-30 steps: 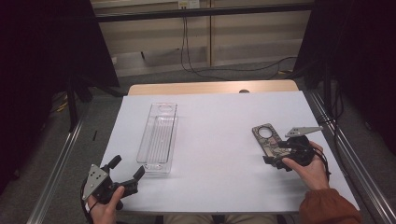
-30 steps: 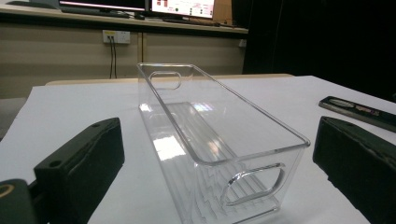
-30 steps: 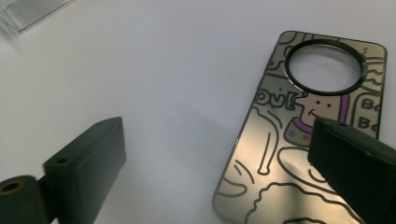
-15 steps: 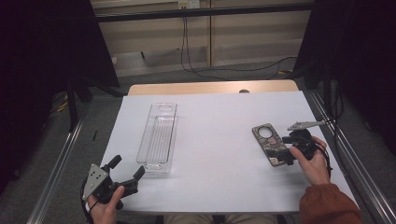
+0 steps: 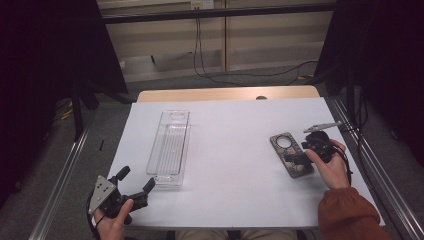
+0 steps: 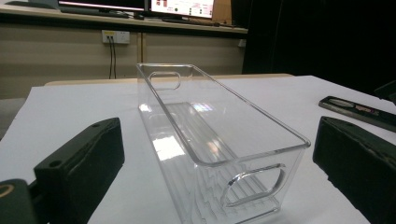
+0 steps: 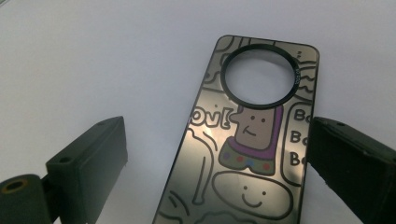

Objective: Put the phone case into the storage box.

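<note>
A flat dark card (image 5: 290,156) printed with cartoon figures, with a black-ringed round hole near its far end, lies on the right of the white table (image 5: 235,150). My right gripper (image 5: 299,154) is at the card's right edge. In the right gripper view the card (image 7: 252,140) lies flat between the wide-apart jaws of the open right gripper (image 7: 215,140). A long clear plastic bin (image 5: 170,144) stands empty at the left. My left gripper (image 5: 136,178) is open just short of the bin's near end, and its own view looks along the bin (image 6: 210,135).
The card (image 6: 359,109) also appears low at the right of the left gripper view. Metal rails (image 5: 65,175) run along both sides of the table. Cables (image 5: 210,55) hang down the wall behind it. A wooden strip (image 5: 225,94) borders the far edge.
My right hand and gripper have shifted slightly toward the far side beside the card. The card, the bin and the left gripper have stayed in place.
</note>
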The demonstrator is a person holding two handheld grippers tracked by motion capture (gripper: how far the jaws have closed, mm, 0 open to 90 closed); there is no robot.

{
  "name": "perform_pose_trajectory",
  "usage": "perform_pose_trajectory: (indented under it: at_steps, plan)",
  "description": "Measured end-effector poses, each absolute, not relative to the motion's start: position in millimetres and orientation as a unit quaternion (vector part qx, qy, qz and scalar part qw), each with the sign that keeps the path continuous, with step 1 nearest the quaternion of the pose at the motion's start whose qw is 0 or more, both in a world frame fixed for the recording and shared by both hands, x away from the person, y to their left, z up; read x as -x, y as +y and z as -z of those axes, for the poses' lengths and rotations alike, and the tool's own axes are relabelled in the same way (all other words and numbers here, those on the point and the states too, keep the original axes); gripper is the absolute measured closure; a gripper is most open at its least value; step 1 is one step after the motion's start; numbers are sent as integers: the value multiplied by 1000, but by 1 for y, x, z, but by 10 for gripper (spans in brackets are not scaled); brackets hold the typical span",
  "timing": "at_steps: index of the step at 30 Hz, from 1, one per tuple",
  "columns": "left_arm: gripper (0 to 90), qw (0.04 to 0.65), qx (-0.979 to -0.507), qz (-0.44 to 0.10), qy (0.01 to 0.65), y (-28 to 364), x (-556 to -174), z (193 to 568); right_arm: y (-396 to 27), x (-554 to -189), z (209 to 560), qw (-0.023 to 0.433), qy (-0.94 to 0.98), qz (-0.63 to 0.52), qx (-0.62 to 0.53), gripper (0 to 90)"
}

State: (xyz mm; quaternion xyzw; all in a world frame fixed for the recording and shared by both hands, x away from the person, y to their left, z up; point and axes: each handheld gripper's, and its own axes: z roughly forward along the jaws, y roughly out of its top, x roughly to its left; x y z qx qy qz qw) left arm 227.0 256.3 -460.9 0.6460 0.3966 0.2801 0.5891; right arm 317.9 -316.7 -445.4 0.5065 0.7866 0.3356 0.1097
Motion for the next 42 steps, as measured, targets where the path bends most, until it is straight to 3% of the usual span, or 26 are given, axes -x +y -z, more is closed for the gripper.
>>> perform_pose_trajectory:
  at_steps: [11, 29, 42]
  plan:
    - [22, 588, -647, -280, 396, 256, -227, 461, -313, -334, 449, 107, 795, -294, -519, 58]
    - [22, 589, -647, -278, 396, 256, -228, 461, -305, -357, 457, 66, 813, -225, -534, 41]
    - [22, 590, -646, -277, 397, 256, -228, 462, -300, -362, 465, 67, 817, -183, -543, 43]
